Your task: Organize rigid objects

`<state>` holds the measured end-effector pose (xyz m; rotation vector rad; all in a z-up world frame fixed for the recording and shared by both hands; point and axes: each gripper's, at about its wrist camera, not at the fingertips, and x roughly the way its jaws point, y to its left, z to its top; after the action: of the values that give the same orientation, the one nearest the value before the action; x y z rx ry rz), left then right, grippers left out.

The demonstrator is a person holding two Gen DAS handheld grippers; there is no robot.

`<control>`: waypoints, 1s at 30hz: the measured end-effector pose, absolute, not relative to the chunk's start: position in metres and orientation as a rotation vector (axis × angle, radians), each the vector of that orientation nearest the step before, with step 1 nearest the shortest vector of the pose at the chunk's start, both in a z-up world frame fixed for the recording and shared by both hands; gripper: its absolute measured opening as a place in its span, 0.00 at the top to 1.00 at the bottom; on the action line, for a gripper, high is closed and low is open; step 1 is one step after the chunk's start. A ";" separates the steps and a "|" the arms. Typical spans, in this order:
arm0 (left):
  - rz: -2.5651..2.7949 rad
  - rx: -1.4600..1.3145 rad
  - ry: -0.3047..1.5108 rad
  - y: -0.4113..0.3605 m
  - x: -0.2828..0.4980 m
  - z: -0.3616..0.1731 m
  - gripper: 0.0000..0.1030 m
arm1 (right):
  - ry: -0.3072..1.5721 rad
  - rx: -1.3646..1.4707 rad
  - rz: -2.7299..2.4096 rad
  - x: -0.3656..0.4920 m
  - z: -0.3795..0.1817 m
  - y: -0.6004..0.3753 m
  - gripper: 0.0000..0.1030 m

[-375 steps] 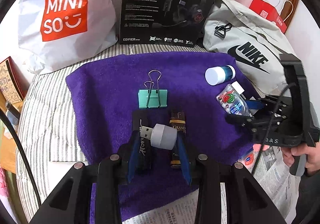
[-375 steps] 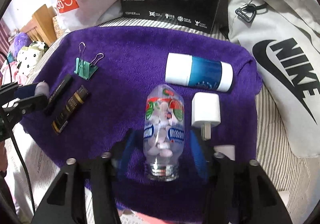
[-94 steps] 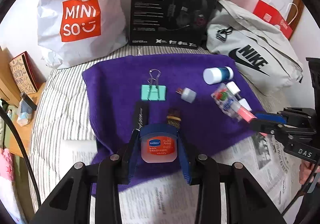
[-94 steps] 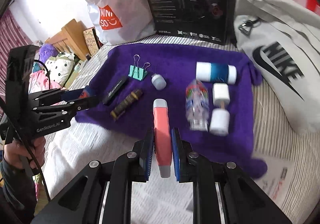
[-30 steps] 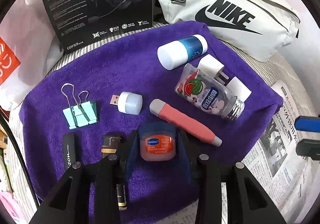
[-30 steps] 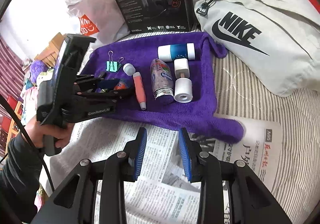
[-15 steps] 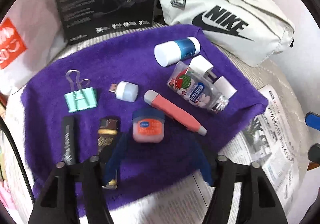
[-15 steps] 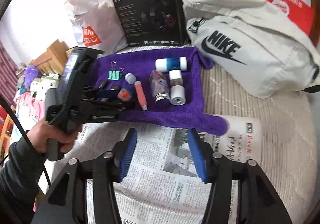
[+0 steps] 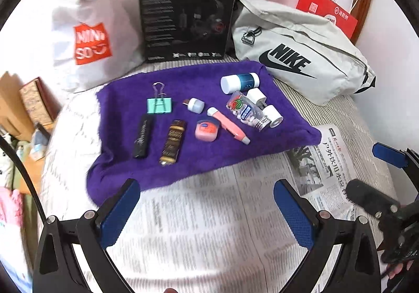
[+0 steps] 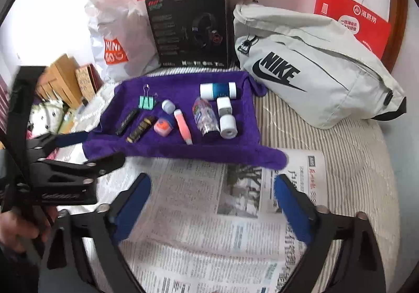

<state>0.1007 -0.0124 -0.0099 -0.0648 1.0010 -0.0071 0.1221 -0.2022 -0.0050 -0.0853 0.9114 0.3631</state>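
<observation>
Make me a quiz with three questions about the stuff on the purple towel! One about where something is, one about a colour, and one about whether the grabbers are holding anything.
1. Where does the small jar lie?
A. on the newspaper
B. on the towel, between the brown bar and the pink pen
C. inside the Nike bag

2. What colour is the binder clip?
A. mint green
B. red
C. yellow

3. What is the left hand-held gripper doing?
A. squeezing the jar
B. squeezing the pen
C. holding nothing, jaws opening

Answers: 1 B, the jar rests on the towel with the brown bar on one side and the pink pen on the other. 2 A, its body is mint green. 3 C, only newspaper shows between its wide blue pads.
</observation>
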 end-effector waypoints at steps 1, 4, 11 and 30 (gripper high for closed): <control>0.002 -0.067 0.998 -0.012 0.097 -0.009 0.00 | 0.922 -0.084 0.366 0.120 -0.005 -0.201 0.01; 0.029 -0.081 0.991 -0.011 0.083 -0.006 0.00 | 0.922 -0.055 0.373 0.108 -0.002 -0.200 0.00; 0.069 -0.083 1.002 -0.010 0.055 -0.007 0.00 | 0.945 -0.094 0.328 0.088 -0.002 -0.198 0.00; 0.101 -0.108 0.932 -0.008 0.019 0.024 0.00 | 0.922 -0.085 0.268 0.055 0.011 -0.216 0.00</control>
<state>0.0188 -0.0084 0.0243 -0.1077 0.9321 0.1010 0.0551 -0.2164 0.0106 -0.0855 0.9221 0.2678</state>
